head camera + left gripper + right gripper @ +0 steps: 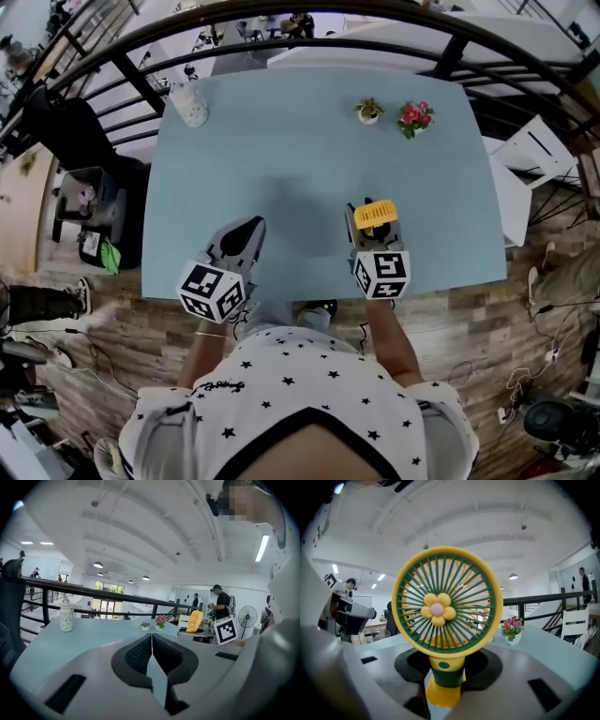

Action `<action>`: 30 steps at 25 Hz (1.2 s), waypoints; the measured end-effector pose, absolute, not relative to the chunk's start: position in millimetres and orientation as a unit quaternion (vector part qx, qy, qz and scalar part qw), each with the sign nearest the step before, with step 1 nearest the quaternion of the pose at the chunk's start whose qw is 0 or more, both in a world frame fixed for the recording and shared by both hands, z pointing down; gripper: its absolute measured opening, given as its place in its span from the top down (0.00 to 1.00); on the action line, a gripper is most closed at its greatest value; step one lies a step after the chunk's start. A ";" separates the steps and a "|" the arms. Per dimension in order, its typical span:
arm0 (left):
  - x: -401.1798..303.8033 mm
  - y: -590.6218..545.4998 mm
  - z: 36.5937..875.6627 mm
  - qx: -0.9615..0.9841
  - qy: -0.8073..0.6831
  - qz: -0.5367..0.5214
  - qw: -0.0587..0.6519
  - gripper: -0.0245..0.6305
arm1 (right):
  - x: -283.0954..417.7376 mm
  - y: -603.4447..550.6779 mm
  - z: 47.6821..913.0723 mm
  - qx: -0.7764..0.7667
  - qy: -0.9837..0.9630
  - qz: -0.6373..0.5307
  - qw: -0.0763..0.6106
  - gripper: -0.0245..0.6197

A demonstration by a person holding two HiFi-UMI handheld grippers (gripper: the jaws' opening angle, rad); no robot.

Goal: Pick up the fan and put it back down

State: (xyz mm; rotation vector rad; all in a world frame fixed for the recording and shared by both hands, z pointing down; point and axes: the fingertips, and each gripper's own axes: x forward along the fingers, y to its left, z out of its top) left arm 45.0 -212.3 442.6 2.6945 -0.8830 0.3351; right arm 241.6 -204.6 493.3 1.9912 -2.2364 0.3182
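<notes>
A small yellow and green fan [375,216] with a flower at its hub [436,609] stands upright in my right gripper [374,228], which is shut on its handle [443,672]. It hangs over the near right part of the light blue table [281,141] and looks lifted off the top. My left gripper [249,228] is over the table's near edge to the left of the fan. Its jaws are shut with nothing between them [152,639]. From the left gripper view the fan [194,620] shows at the right, beside the right gripper's marker cube [225,629].
A white patterned bottle [193,105] stands at the far left corner. A small green plant pot [369,111] and a pink flower pot [414,117] stand at the far right. A black railing [281,28] runs behind the table. A white chair [534,150] is at the right.
</notes>
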 end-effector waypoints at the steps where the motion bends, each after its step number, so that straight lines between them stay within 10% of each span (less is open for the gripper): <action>1: 44.4 -209.9 442.4 0.934 -0.307 0.116 0.143 0.92 | 240.7 -202.4 489.2 0.659 -0.743 0.103 0.063 0.71; 30: 64.3 -162.7 433.9 0.942 -0.296 0.093 0.129 0.92 | 233.4 -137.0 398.6 0.628 -0.777 0.038 0.015 0.71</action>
